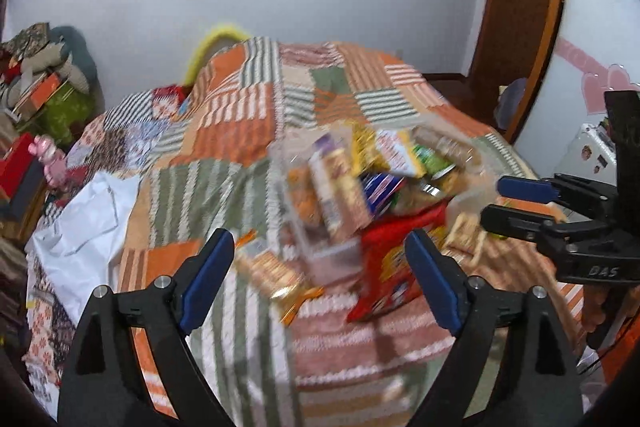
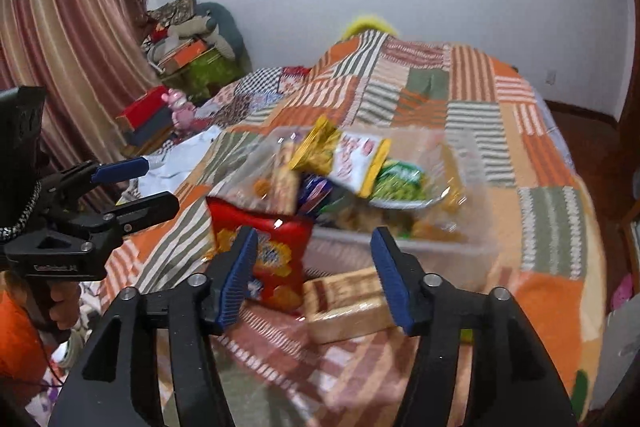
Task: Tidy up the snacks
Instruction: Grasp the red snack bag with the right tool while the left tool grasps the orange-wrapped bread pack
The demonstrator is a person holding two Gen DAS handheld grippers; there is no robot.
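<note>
Both tongs gaping, empty: left gripper (image 1: 320, 267), right gripper (image 2: 314, 267), red chip bag (image 2: 262, 259) before clear bin (image 2: 400, 247) (overfull), curtain (image 2: 72, 39) only rightward view

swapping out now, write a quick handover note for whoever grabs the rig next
Left hand-held gripper: open, holding nothing.
Right hand-held gripper: open, holding nothing.
Clear bin sits on the patchwork bedspread, already piled with snack packs.
Still outside, in front of the bin: red snack bag leaning against it, tan wafer pack lying flat, orange-wrapped pack to the left.
Done: most snacks are binned.
Left: those three loose packs.
</note>
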